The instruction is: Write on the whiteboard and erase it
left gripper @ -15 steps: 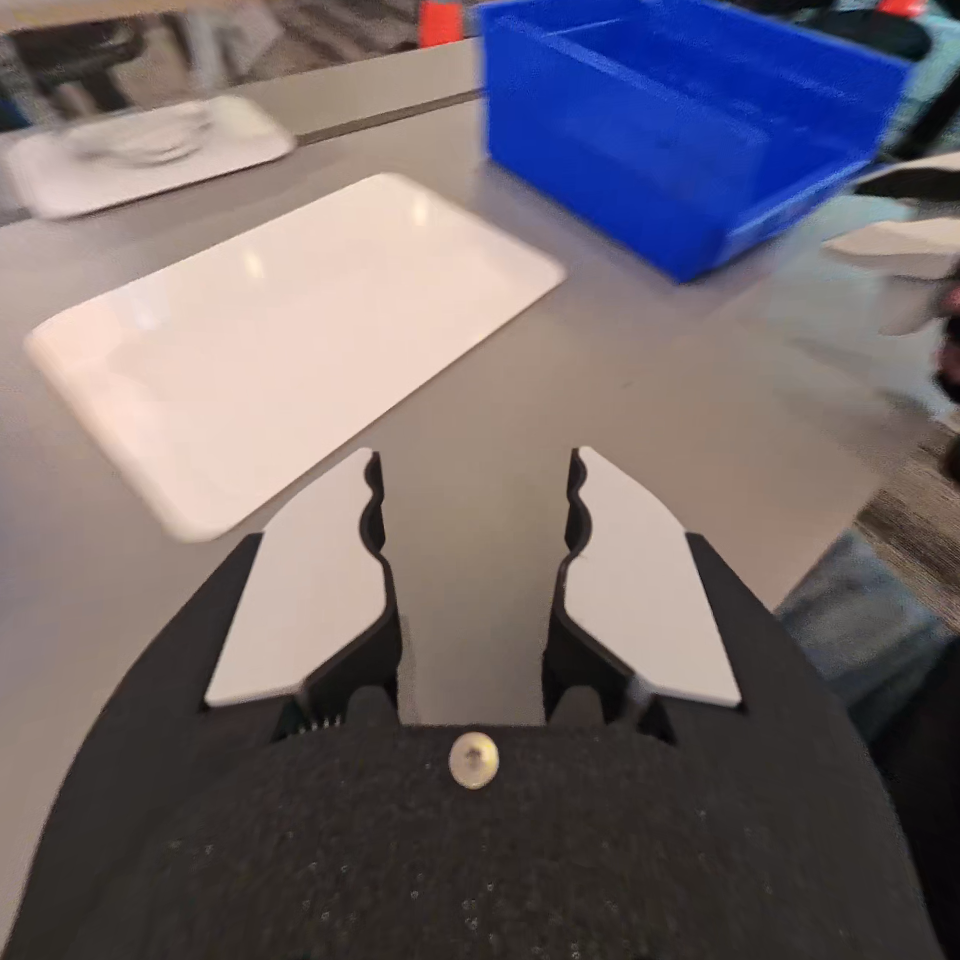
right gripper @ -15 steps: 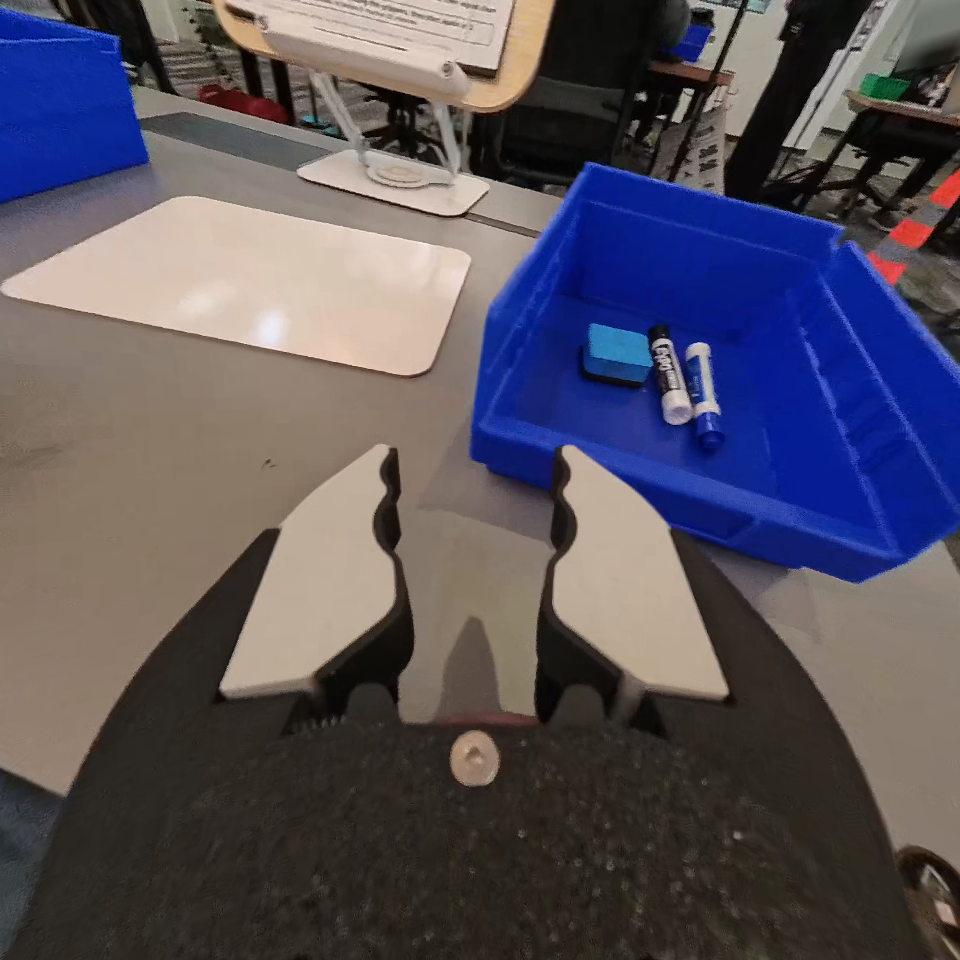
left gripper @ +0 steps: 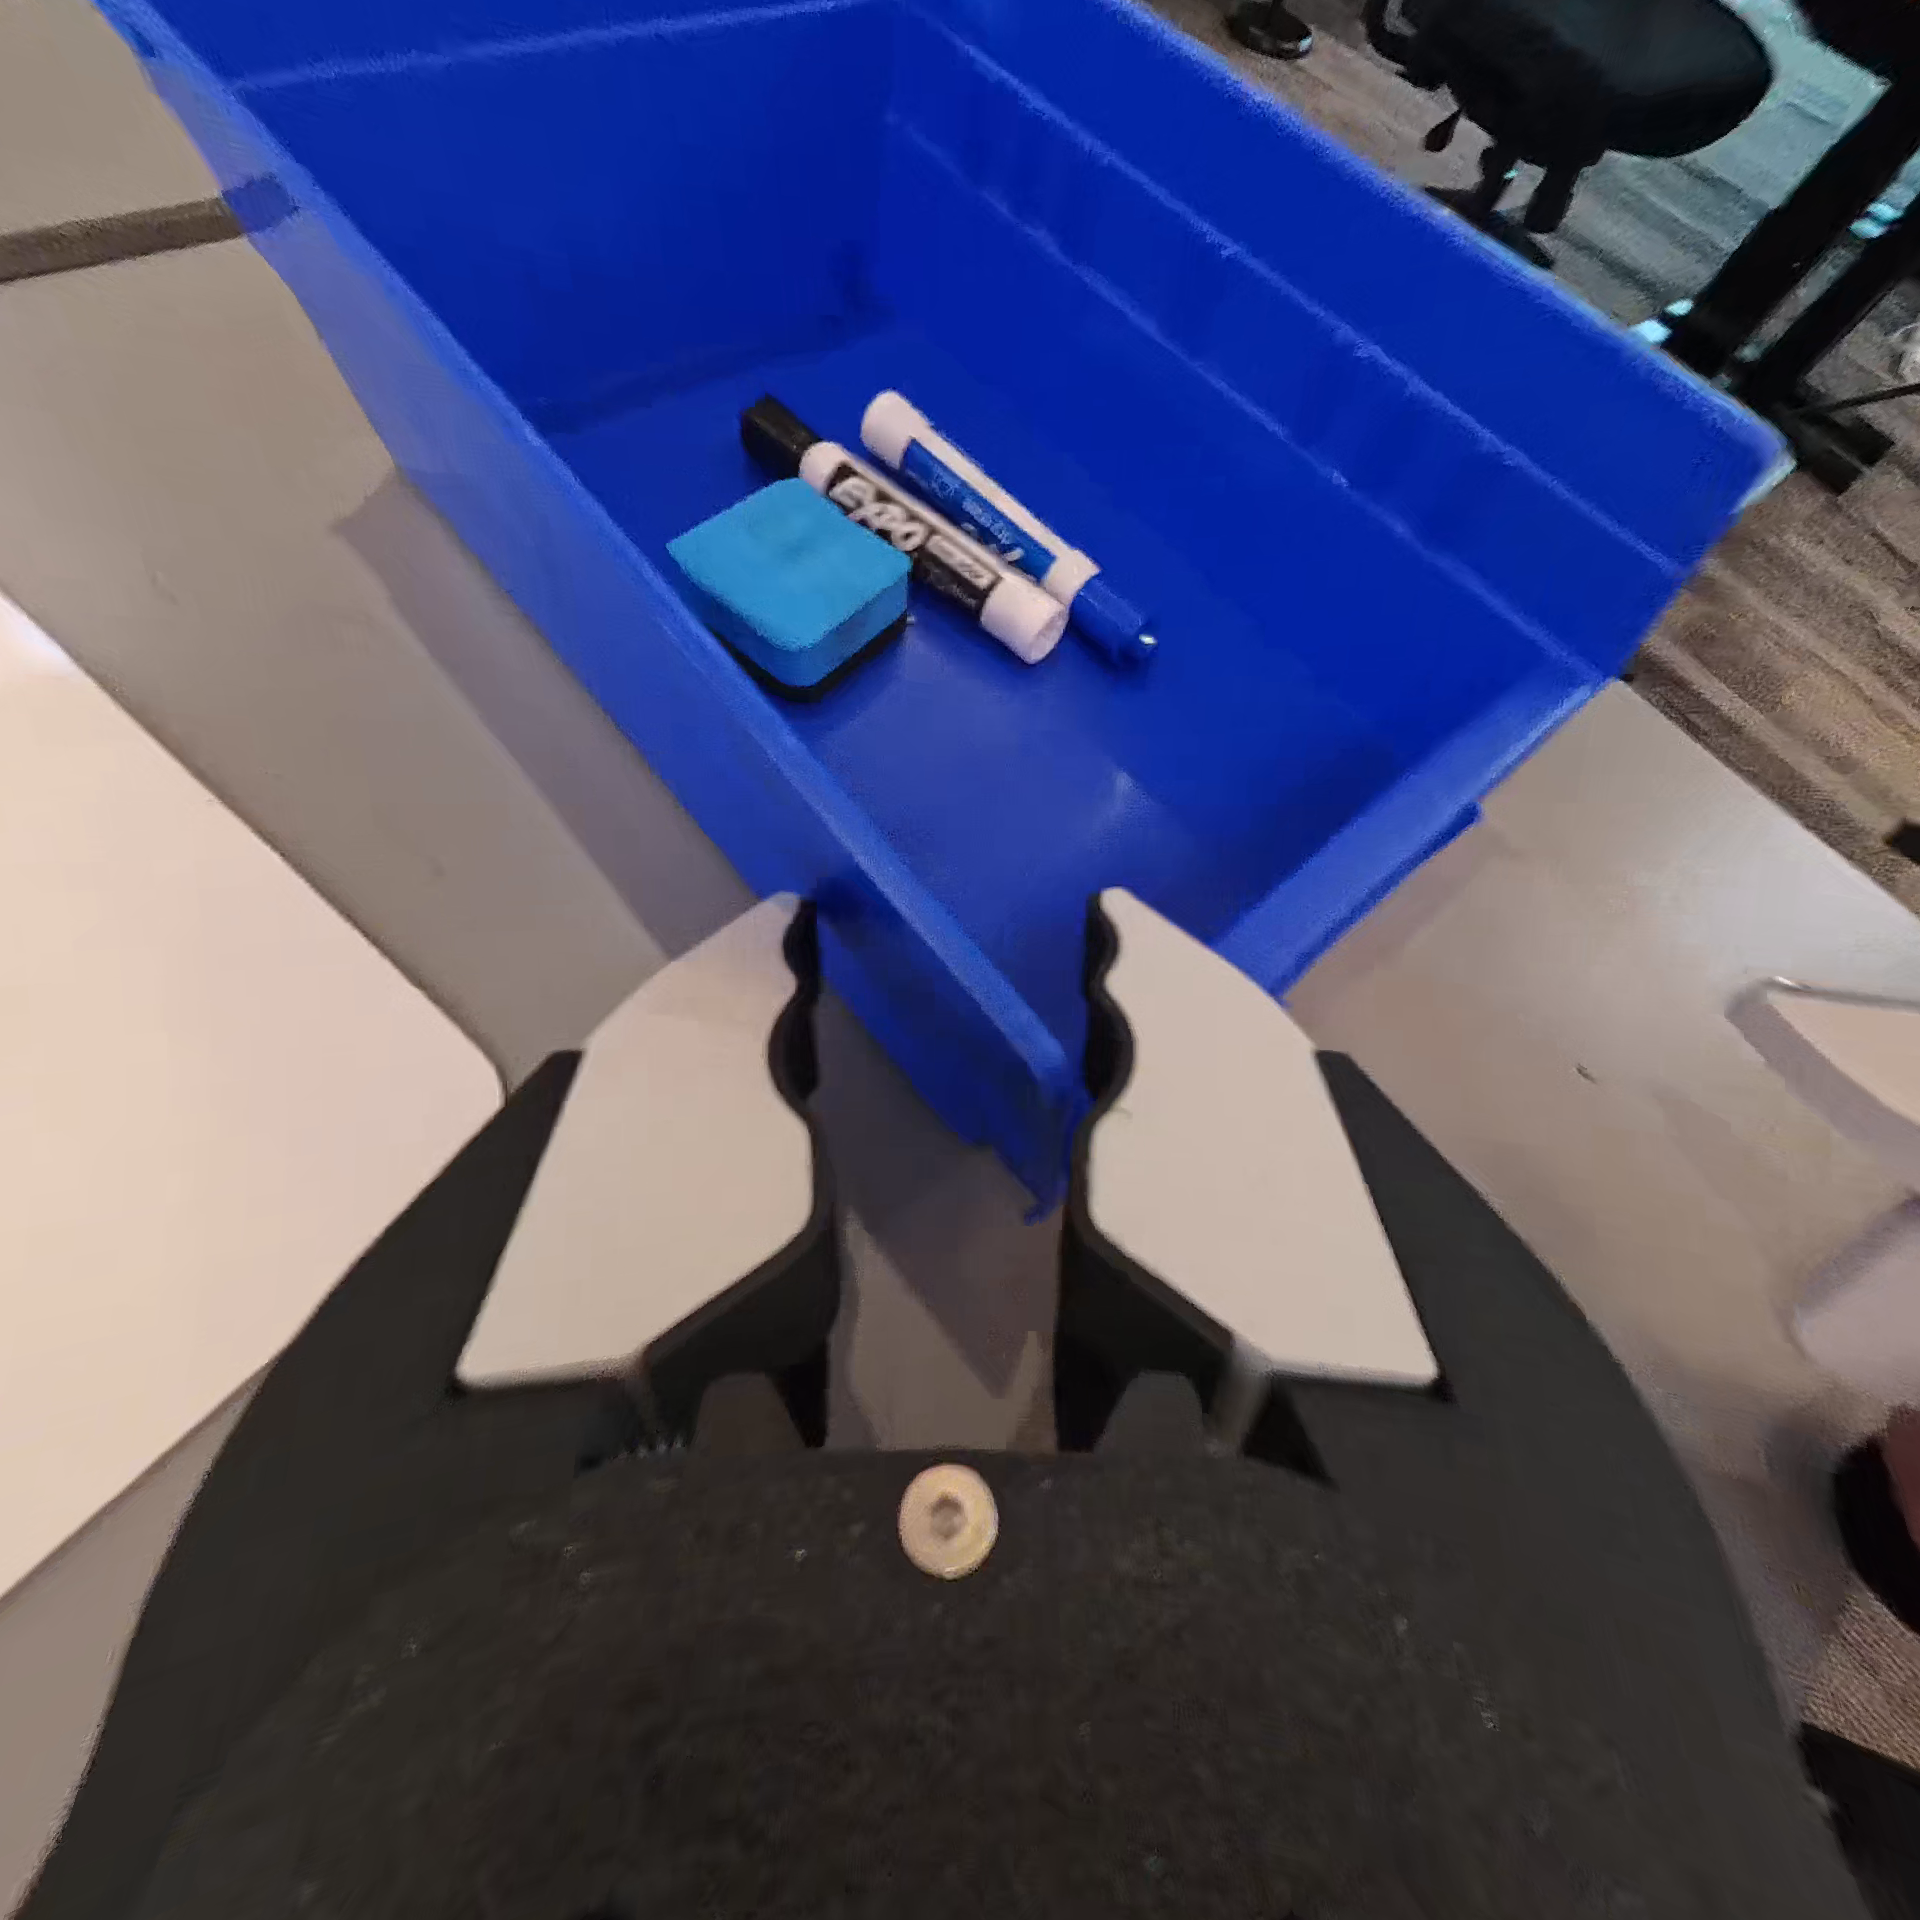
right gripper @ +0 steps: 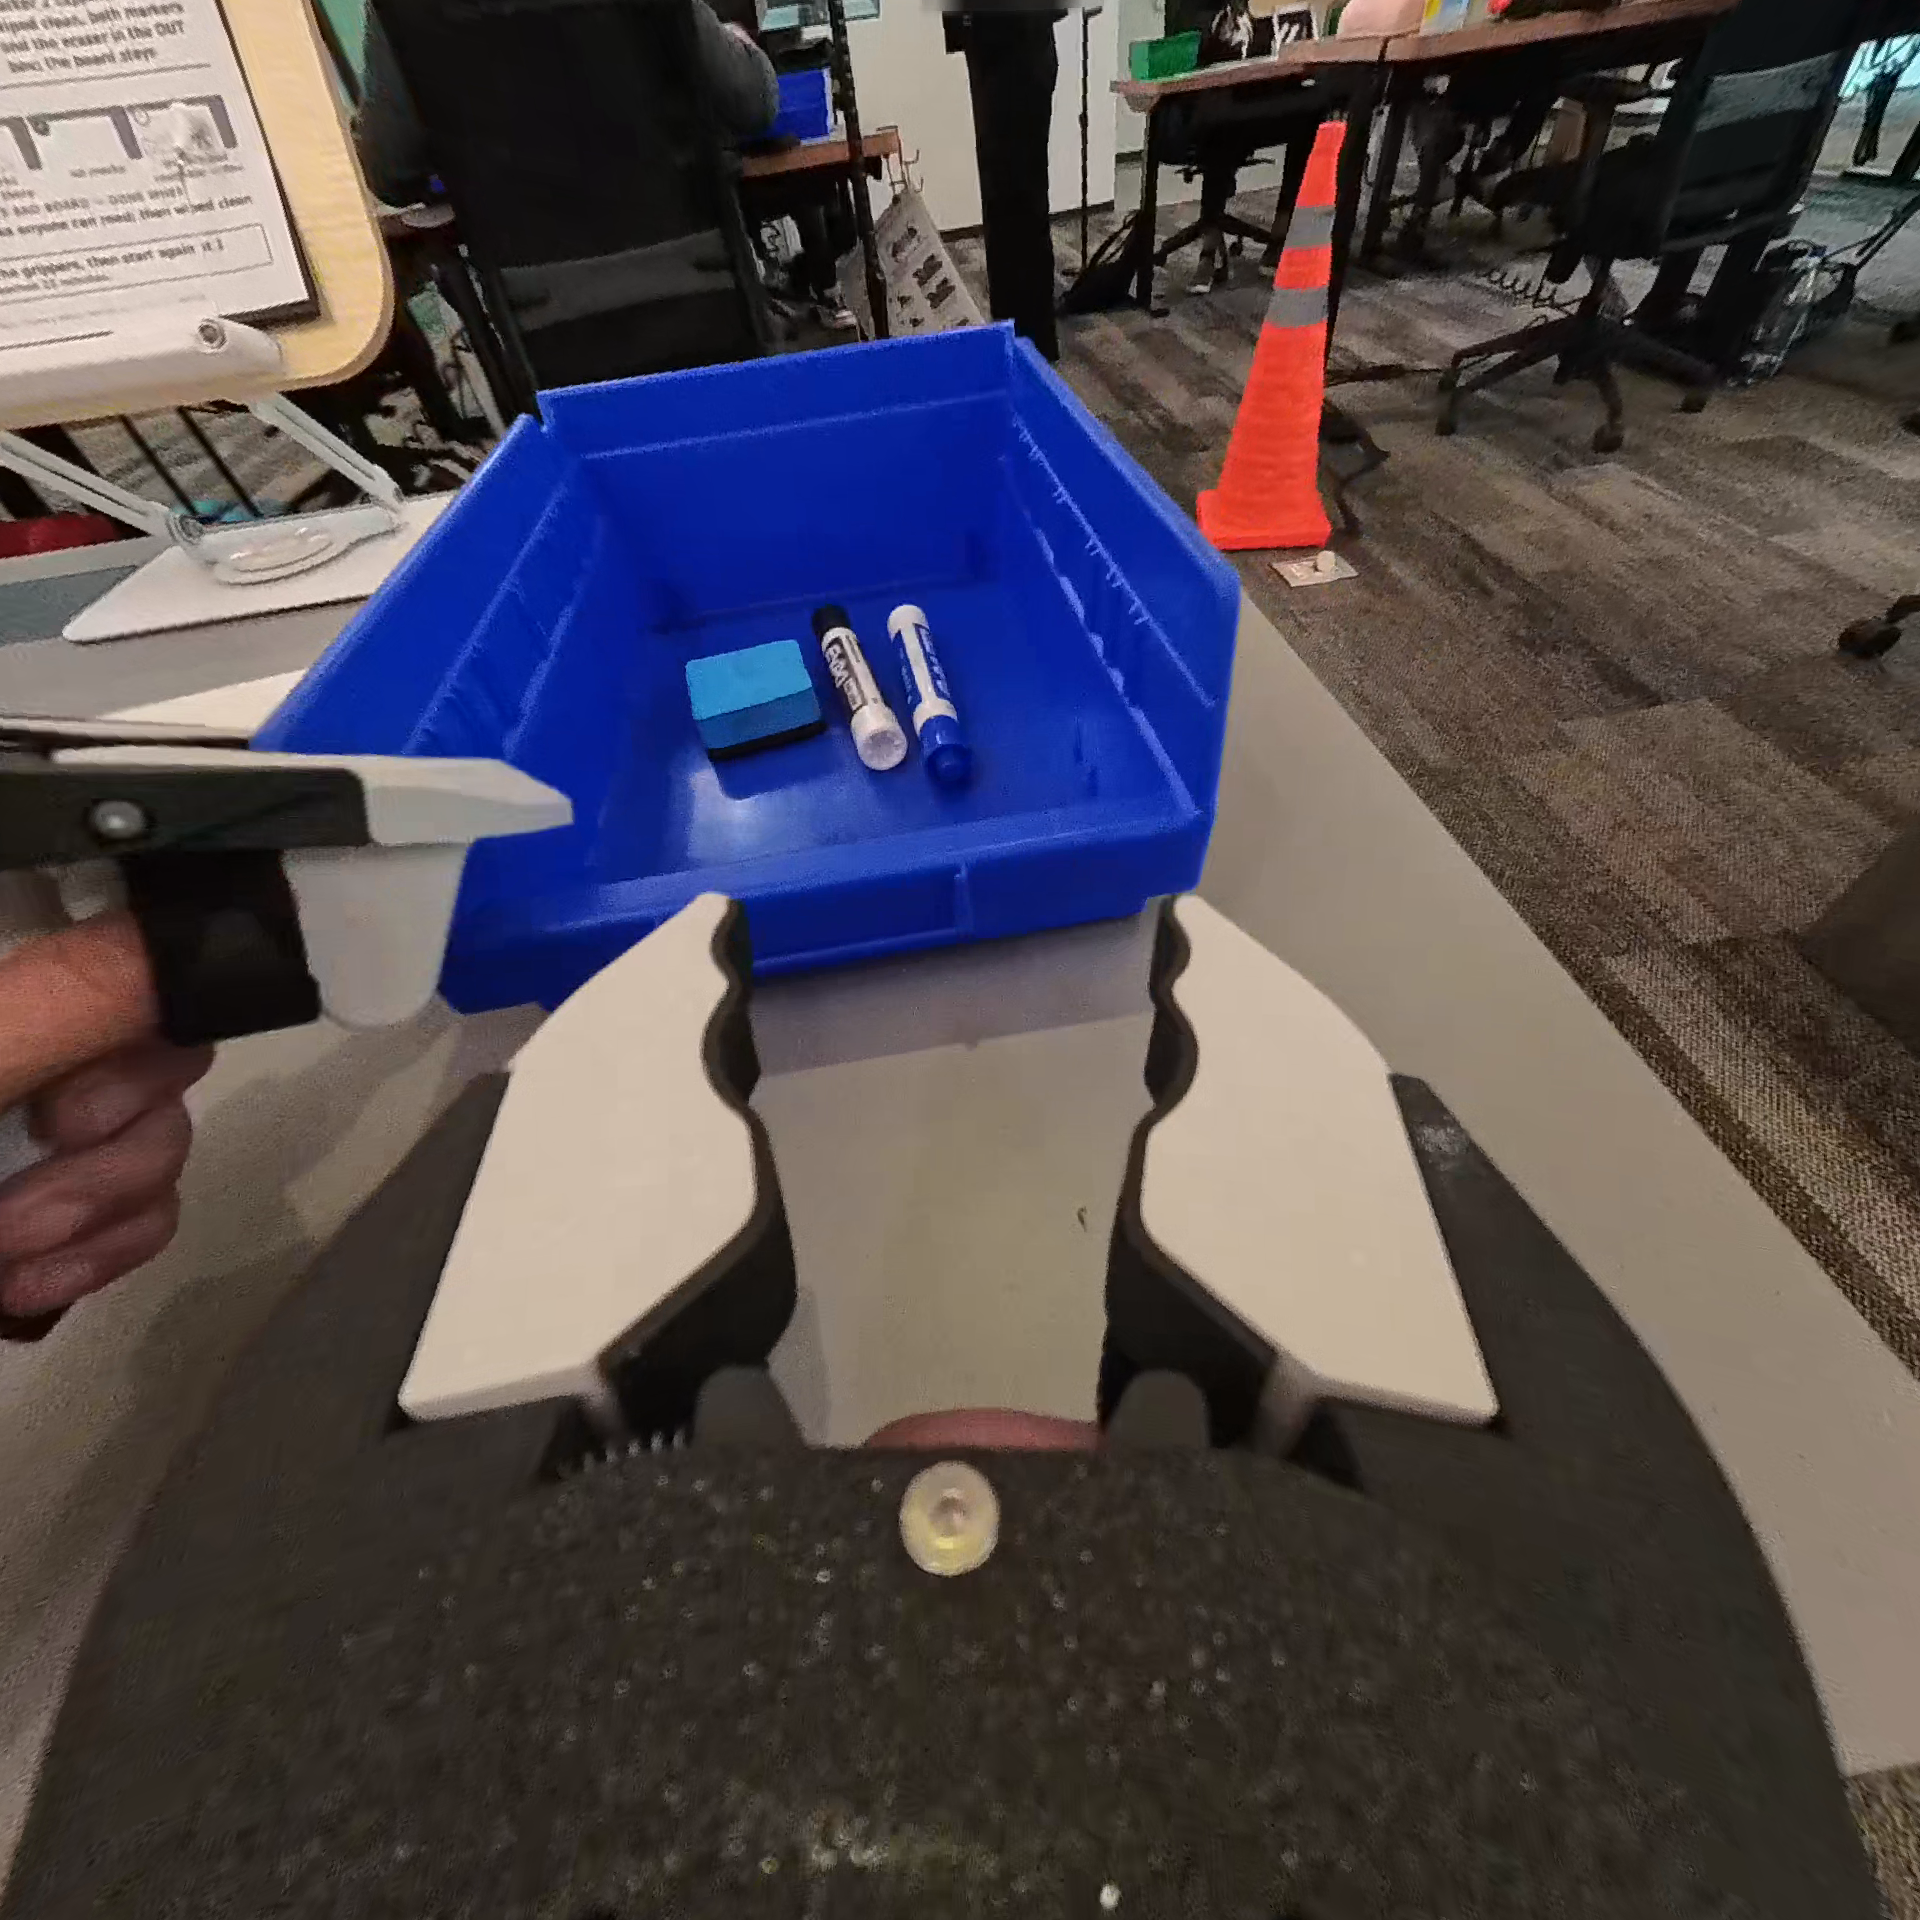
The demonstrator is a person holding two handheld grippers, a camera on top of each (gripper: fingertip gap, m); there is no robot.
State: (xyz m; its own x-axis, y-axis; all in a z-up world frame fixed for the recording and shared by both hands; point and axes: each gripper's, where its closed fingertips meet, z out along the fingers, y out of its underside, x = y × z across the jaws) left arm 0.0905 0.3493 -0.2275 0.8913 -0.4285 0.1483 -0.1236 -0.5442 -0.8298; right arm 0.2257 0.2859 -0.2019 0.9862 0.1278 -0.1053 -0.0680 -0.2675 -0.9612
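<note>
Over the near corner of the blue bin (left gripper: 1195, 343), the left gripper (left gripper: 948, 914) is hovering with its jaws spread, nothing between them but that corner of the wall, which is standing right in its line to the bin's floor. The right gripper (right gripper: 951, 914) is hanging back over the grey table (right gripper: 1382, 935), jaws parted wide and empty too, facing the bin's low front lip. From its side the left gripper (right gripper: 520, 800) is poking in above the bin's left edge, a hand (right gripper: 73, 1122) wrapped around its handle.

Inside the bin, three things are lying together on the floor: a blue eraser (left gripper: 790, 587) nearest the left wall, a black-capped marker (left gripper: 904, 530) just beside it, apparently touching it, and a blue-capped marker (left gripper: 997, 520) lying alongside that one.

The whiteboard (left gripper: 156, 1039) is lying flat on the table to the left of the bin, blank as far as it shows, only its corner in sight.

Further out, a document stand (right gripper: 187, 260) is sitting behind the bin on the left, and an orange traffic cone (right gripper: 1283, 364) is standing on the carpet beyond the table's right edge, with office chairs (right gripper: 1642, 239) around it.
</note>
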